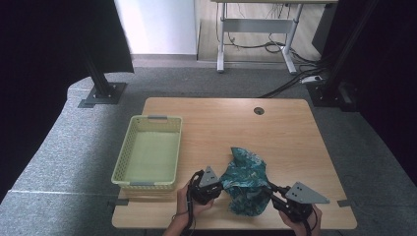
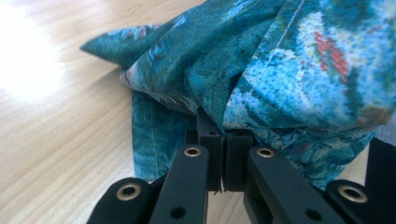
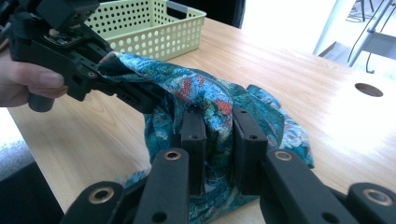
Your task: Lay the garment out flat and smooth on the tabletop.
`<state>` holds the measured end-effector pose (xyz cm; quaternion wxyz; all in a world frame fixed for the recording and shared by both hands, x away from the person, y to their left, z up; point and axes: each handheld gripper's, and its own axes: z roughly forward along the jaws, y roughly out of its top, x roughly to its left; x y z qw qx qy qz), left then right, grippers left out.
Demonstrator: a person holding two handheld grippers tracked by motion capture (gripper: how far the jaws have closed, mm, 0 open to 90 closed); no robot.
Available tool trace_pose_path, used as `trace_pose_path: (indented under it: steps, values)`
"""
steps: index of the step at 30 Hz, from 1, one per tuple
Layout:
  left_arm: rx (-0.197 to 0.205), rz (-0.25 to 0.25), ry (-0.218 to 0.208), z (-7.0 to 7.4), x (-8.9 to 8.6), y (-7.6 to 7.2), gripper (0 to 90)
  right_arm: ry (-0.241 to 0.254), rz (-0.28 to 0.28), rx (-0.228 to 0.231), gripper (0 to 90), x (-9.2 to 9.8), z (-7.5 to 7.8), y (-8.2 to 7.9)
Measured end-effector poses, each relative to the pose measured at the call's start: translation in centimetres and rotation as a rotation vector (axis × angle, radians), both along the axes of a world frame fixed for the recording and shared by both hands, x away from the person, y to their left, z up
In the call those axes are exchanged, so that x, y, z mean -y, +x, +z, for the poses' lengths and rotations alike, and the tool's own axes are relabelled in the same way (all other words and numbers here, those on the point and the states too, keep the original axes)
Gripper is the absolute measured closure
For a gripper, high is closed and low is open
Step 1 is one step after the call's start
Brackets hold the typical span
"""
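Note:
A teal patterned cloth (image 1: 246, 182) lies bunched near the front edge of the wooden table (image 1: 285, 132), partly lifted off it. My left gripper (image 1: 222, 183) is shut on the cloth's left edge. In the left gripper view its jaws (image 2: 224, 135) meet with the cloth (image 2: 289, 70) pinched between them and draped over the tips. My right gripper (image 1: 269, 189) reaches into the cloth from the right. In the right gripper view a thick fold of the cloth (image 3: 205, 88) is squeezed in the gripper (image 3: 220, 126), and the left gripper (image 3: 140, 98) holds the cloth's raised edge.
A pale yellow perforated basket (image 1: 147, 120) stands empty on the table's left side, its wall (image 3: 154, 32) behind the left gripper. A round cable hole (image 1: 259, 110) sits near the far edge. Bare wood stretches to the right and behind the cloth.

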<state>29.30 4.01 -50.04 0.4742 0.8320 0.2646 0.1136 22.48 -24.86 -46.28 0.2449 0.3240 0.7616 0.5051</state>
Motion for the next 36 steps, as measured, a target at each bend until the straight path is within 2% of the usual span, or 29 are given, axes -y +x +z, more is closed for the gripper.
trace_pose_path:
  steps: [3,9,16,17,19,20,21,24,26,28,30,32,33,36]
  values:
    - [0.000,-0.012,-0.006,0.8,-0.2,0.0,88.7,0.001,0.000,0.008,76.6,0.1,0.5,0.0]
    - [0.033,-0.029,0.008,3.1,-0.9,-0.1,88.7,-0.002,0.010,0.032,76.6,0.0,1.9,-0.3]
    - [0.064,-0.052,-0.011,5.4,-1.6,-0.4,88.8,-0.026,0.017,0.074,76.8,-0.3,4.4,-1.0]
    - [0.064,-0.052,-0.011,5.4,-1.6,-0.4,88.9,-0.030,0.017,0.082,76.9,-0.3,4.9,-1.1]
    - [0.094,-0.065,-0.006,7.2,-1.8,-0.6,88.8,-0.036,0.013,0.104,77.0,-0.3,6.0,-1.2]
    - [0.094,-0.065,-0.006,7.2,-1.8,-0.6,88.8,-0.035,0.013,0.118,76.9,-0.3,6.7,-1.3]
    - [0.107,-0.067,-0.013,8.1,-1.8,-0.7,88.8,-0.035,0.013,0.118,76.9,-0.3,6.7,-1.3]
    - [0.140,-0.068,-0.037,10.5,-2.2,-0.8,88.8,-0.036,0.013,0.167,76.9,-0.2,9.5,-1.6]
    - [0.145,-0.070,-0.046,11.2,-2.4,-0.8,88.7,-0.040,0.012,0.183,76.9,-0.2,10.5,-1.6]
    - [0.128,-0.073,-0.048,11.1,-2.4,-0.7,88.6,-0.042,0.012,0.185,76.9,-0.1,10.8,-1.4]
    - [0.109,-0.071,-0.030,10.3,-2.3,-0.5,88.6,-0.035,0.011,0.161,76.9,0.0,10.3,-0.9]
    - [0.072,-0.072,-0.012,8.7,-2.1,0.0,88.5,-0.028,0.013,0.117,76.9,0.2,9.1,-0.1]
    - [0.072,-0.072,-0.012,8.7,-2.1,0.0,88.4,-0.028,0.013,0.117,76.9,0.2,9.1,-0.1]
    - [0.023,-0.073,-0.008,6.6,-1.8,0.6,88.3,-0.013,0.012,0.053,76.8,0.6,7.0,1.0]
